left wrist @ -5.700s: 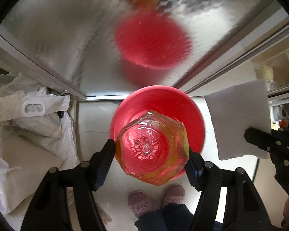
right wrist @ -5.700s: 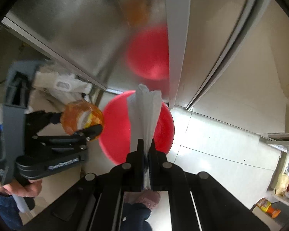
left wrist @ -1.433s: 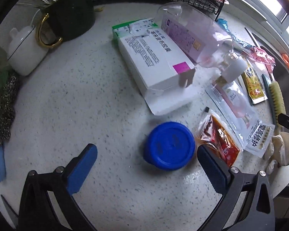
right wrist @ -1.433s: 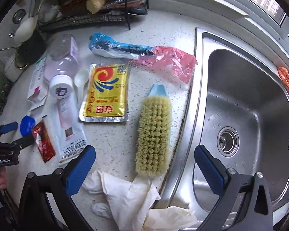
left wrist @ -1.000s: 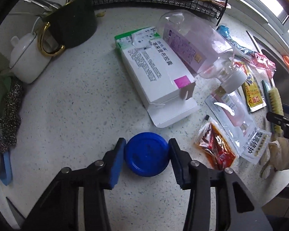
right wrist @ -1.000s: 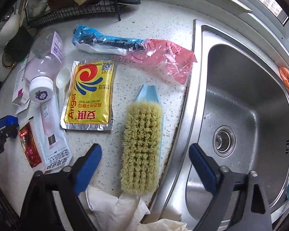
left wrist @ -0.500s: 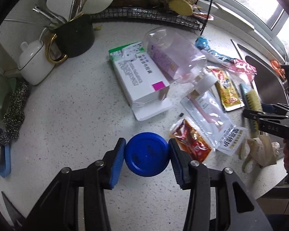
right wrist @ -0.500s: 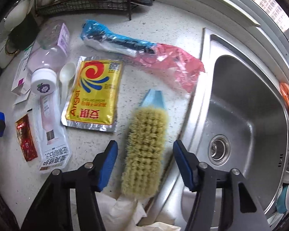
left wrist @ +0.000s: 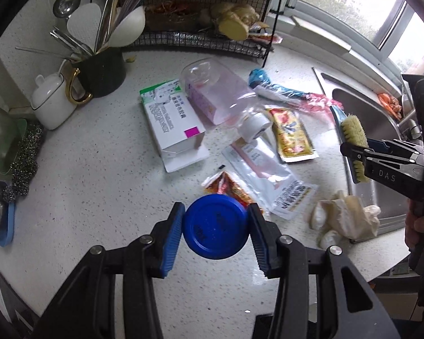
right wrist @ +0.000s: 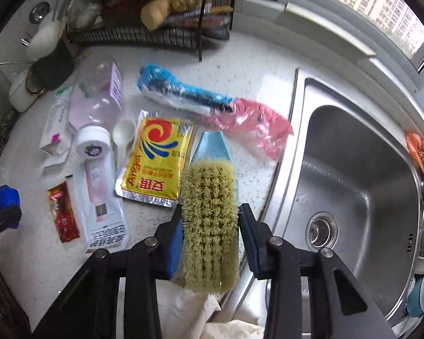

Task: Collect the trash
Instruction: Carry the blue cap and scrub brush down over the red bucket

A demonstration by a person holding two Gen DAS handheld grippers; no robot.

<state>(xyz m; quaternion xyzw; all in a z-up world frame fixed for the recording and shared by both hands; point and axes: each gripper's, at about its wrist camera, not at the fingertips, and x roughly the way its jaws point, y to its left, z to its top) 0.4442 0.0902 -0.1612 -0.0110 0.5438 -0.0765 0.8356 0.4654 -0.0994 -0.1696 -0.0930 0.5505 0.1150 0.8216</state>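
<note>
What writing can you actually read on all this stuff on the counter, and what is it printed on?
"Angel": yellow foil packet, reading sideways.
"DAS": black arm of the right gripper, seen from the left wrist view.
Chinese print on the white box, clear sachet and red sauce packet: too small or blurred to read.
Blue lid: embossed marks, unreadable.
</note>
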